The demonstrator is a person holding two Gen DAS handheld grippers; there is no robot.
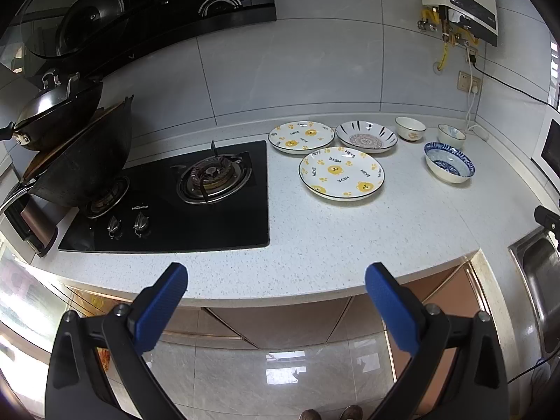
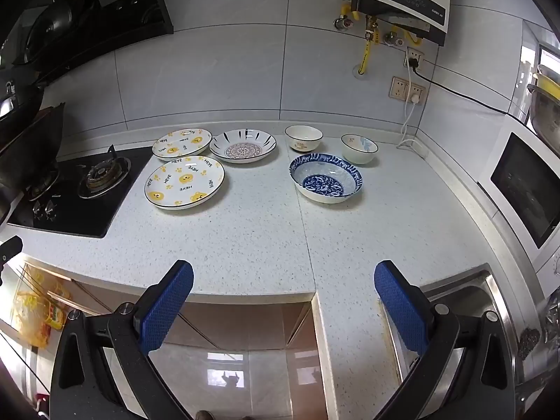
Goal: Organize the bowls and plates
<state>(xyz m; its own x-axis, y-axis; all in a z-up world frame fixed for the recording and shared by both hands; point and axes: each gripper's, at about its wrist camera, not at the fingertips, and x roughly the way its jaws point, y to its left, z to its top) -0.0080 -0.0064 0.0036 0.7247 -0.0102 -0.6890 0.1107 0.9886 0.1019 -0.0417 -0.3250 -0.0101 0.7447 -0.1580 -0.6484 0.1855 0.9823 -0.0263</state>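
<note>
On the speckled white counter point(image 2: 245, 245) lie two yellow bear-print plates, a near one point(image 1: 341, 172) point(image 2: 184, 182) and a far one point(image 1: 301, 137) point(image 2: 182, 144). Beside the far plate sits a deep plate with a mandala centre point(image 1: 366, 136) point(image 2: 243, 145). To the right stand a blue-patterned bowl point(image 1: 449, 162) point(image 2: 326, 177) and two small white bowls point(image 1: 410, 128) point(image 2: 303, 137), point(image 1: 451, 135) point(image 2: 359, 148). My left gripper point(image 1: 276, 280) and right gripper point(image 2: 283, 280) both hang wide open over the counter's front edge, well short of the dishes, with nothing between their blue pads.
A black gas hob point(image 1: 182, 203) with woks point(image 1: 84, 161) takes the left side. A steel sink point(image 2: 465, 315) lies at the right, with a microwave point(image 2: 525, 189) behind it. A water heater point(image 2: 402, 0) and sockets hang on the tiled wall.
</note>
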